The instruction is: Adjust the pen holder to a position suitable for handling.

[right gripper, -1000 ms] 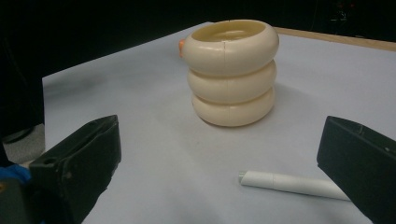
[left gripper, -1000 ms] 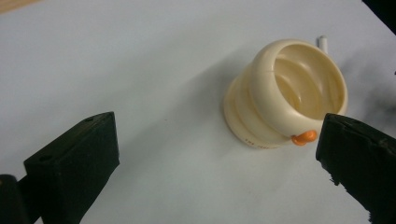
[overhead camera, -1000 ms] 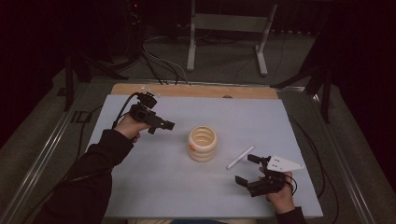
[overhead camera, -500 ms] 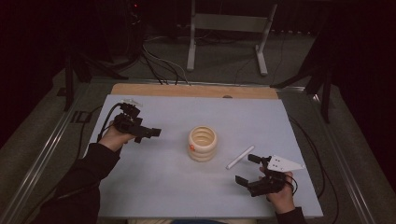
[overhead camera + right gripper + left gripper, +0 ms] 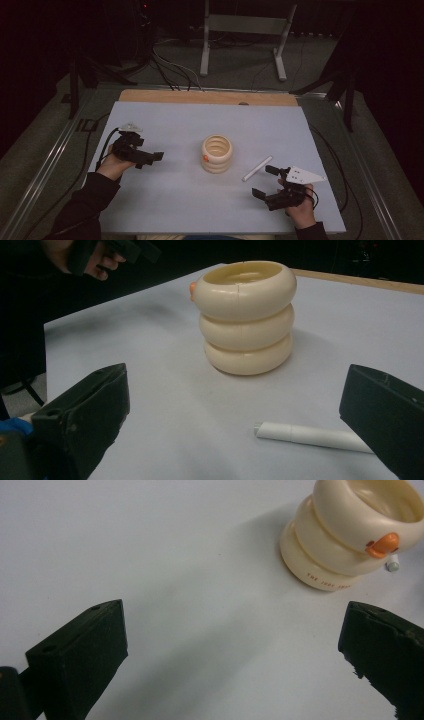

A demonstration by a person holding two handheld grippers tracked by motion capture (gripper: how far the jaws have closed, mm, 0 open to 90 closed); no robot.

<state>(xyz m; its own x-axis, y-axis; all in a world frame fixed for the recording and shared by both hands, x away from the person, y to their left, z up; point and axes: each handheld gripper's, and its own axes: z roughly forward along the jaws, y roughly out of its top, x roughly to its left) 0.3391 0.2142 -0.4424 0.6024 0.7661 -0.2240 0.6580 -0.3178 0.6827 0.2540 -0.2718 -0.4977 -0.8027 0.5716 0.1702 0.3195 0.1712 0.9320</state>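
Your right gripper: jaws wide apart, empty, near table edge | white stick: flat just beyond it | ringed cream holder: upright mid-mat | your left gripper: jaws spread, empty, left of holder

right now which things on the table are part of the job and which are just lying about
Part of the job:
cream three-ringed plastic holder
white plastic stick
left tongs, open
right tongs, open

Lying about:
black cables on the floor
grey metal stand behind the table
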